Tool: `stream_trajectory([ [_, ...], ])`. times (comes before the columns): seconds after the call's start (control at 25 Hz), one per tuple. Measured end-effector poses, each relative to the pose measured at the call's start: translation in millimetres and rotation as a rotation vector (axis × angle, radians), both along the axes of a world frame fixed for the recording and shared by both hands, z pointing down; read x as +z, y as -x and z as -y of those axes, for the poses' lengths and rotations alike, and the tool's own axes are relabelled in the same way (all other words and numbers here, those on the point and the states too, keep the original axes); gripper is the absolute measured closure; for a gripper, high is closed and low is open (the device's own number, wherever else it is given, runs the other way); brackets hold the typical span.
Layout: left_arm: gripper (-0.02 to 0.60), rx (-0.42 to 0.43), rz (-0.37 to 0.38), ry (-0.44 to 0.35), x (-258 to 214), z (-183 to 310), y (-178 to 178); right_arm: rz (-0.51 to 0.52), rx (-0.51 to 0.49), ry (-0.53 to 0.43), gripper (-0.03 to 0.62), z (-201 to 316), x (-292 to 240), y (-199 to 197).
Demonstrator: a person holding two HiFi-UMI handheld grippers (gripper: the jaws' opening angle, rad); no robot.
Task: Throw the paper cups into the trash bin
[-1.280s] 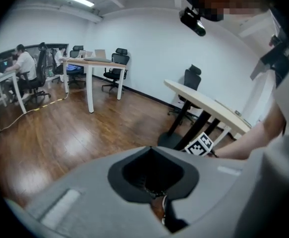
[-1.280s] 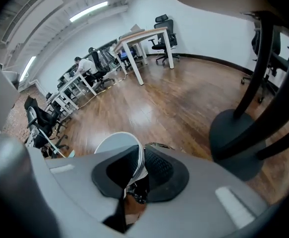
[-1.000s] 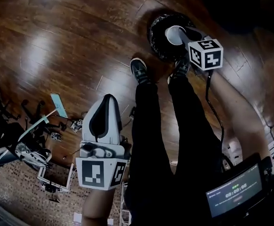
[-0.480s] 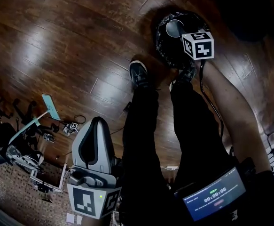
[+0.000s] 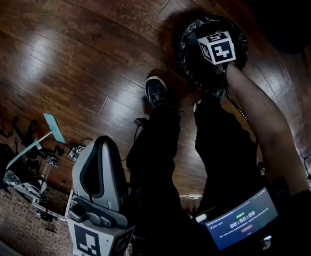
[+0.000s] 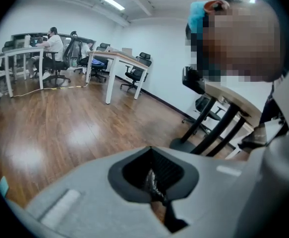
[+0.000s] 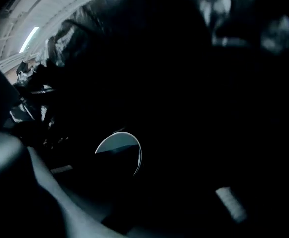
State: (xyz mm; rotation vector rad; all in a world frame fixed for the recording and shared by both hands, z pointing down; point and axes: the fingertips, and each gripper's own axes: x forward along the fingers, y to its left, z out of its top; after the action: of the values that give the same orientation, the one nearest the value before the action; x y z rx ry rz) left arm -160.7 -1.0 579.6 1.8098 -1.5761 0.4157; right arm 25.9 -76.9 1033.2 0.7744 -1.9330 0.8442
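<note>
A round trash bin (image 5: 241, 53) lined with a black bag stands on the wooden floor, just past the person's shoes. My right gripper (image 5: 216, 47) reaches down into its mouth, and its marker cube hides the jaws in the head view. In the right gripper view it is dark inside the bag (image 7: 67, 46). There the pale rim of a paper cup (image 7: 118, 150) shows between the jaws of the right gripper (image 7: 129, 170), shut on it. My left gripper (image 5: 99, 145) hangs low at the person's left side. Its jaws (image 6: 153, 155) are shut on nothing.
The person's dark trouser legs (image 5: 160, 159) and shoes (image 5: 156, 91) stand next to the bin. A lit screen (image 5: 243, 220) sits at the waist. Cables and gear (image 5: 35, 167) lie on the floor at left. Desks (image 6: 115, 63), office chairs and a seated person (image 6: 52, 46) are farther off.
The right gripper has moved with the cup from the bin's edge to over its middle and down into it. The left gripper has sunk lower and leftwards in the head view.
</note>
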Motion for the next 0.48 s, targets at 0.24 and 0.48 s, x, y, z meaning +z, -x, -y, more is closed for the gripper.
stream_trajectory([
  [0.24,0.578,0.003,-0.019,0.001,-21,-2,-5,-0.008,0.043,0.078,0.445,-10,15,-2],
  [0.48,0.578,0.003,-0.036,0.002,-37,-4,-10,-0.004,0.068,0.064,0.448,-9,-17,-5],
])
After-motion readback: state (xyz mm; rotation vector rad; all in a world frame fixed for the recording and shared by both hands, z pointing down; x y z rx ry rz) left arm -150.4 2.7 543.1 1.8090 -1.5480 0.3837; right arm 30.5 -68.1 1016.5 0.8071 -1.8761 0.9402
